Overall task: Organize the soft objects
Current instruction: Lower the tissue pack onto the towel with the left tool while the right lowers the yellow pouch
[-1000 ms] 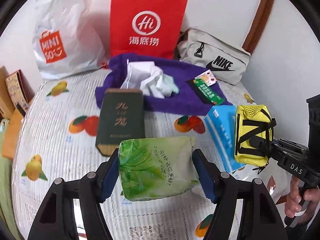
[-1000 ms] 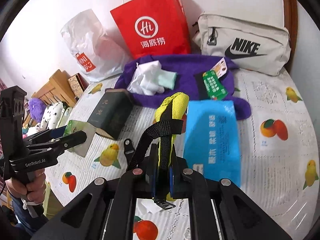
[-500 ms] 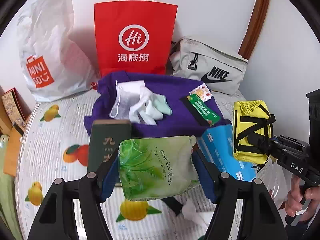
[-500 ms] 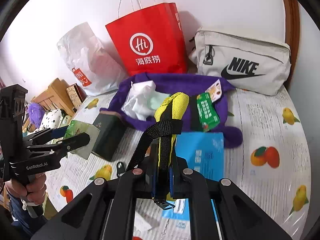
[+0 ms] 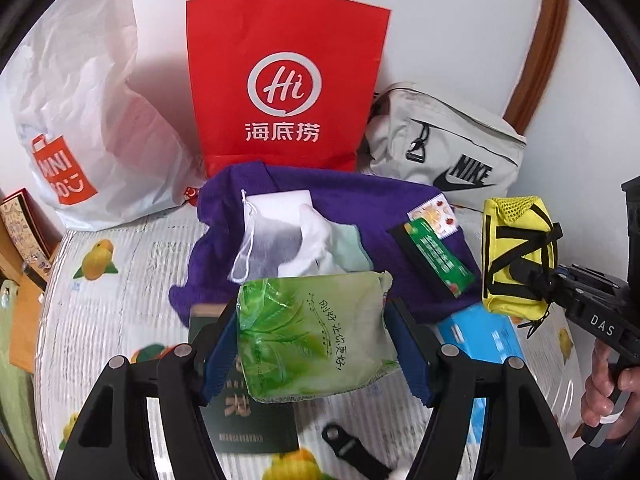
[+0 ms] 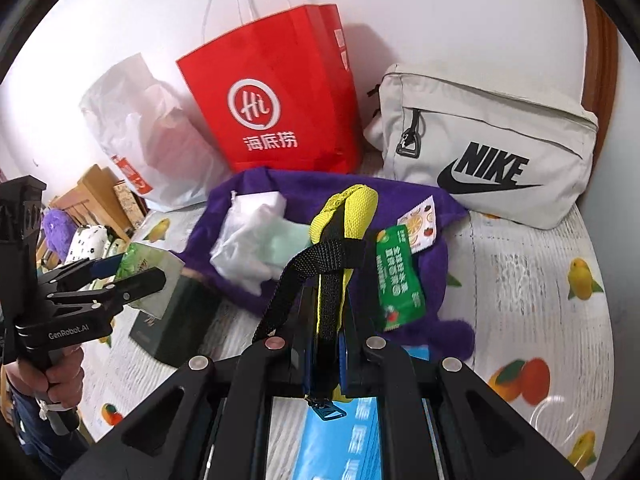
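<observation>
My left gripper is shut on a green tissue pack and holds it above the table; it also shows in the right wrist view. My right gripper is shut on a yellow pouch with black straps, seen at the right of the left wrist view. Both hang above a purple cloth that carries white and mint fabric and a green sachet.
A red paper bag, a white plastic bag and a grey Nike bag stand at the wall. A dark green box, a blue pack and a black clip lie on the fruit-print tablecloth.
Both grippers have moved forward toward the bags at the wall, each still holding its item. The dark green box and blue pack now lie beneath them.
</observation>
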`<state>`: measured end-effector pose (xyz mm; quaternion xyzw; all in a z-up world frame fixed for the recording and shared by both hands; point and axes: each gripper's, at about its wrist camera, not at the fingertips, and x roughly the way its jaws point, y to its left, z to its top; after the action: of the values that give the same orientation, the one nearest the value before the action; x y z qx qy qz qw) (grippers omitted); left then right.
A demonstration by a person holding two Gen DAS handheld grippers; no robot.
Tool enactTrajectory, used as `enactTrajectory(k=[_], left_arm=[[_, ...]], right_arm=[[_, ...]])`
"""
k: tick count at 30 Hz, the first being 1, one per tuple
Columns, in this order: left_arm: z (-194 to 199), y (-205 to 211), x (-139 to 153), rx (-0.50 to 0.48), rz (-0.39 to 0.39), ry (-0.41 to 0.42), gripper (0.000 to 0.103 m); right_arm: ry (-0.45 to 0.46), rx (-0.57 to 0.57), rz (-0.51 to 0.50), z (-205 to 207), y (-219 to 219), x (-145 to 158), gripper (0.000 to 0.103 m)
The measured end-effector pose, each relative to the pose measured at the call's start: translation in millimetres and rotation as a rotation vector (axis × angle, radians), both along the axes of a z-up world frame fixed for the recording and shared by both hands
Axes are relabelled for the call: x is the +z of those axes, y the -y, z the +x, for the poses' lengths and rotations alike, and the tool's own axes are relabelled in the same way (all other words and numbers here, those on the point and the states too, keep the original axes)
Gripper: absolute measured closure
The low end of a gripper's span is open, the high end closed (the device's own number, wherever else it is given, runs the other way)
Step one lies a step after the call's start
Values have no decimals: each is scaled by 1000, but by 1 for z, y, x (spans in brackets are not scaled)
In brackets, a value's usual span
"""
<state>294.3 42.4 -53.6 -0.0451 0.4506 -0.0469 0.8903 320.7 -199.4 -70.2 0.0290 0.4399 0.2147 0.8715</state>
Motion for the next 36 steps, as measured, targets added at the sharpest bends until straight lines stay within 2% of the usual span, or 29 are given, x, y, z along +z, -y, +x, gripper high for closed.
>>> enactTrajectory(k=[14, 20, 25, 30, 36], left_arm=[[66, -16, -10, 30, 10, -3, 34], [83, -14, -15, 28, 21, 7, 34], [91, -10, -22, 22, 32, -6, 34], [98, -12, -31, 21, 8, -16, 34], [109, -16, -42, 30, -28, -34, 34]], right_arm=[[-48, 25, -27, 61, -23, -27, 93], [-136, 91, -5, 76, -40, -48, 93], [-220, 101, 5, 91, -50, -70, 93], [-266, 137, 16, 101, -61, -82, 92], [-268, 106, -20, 107, -54, -85, 88]])
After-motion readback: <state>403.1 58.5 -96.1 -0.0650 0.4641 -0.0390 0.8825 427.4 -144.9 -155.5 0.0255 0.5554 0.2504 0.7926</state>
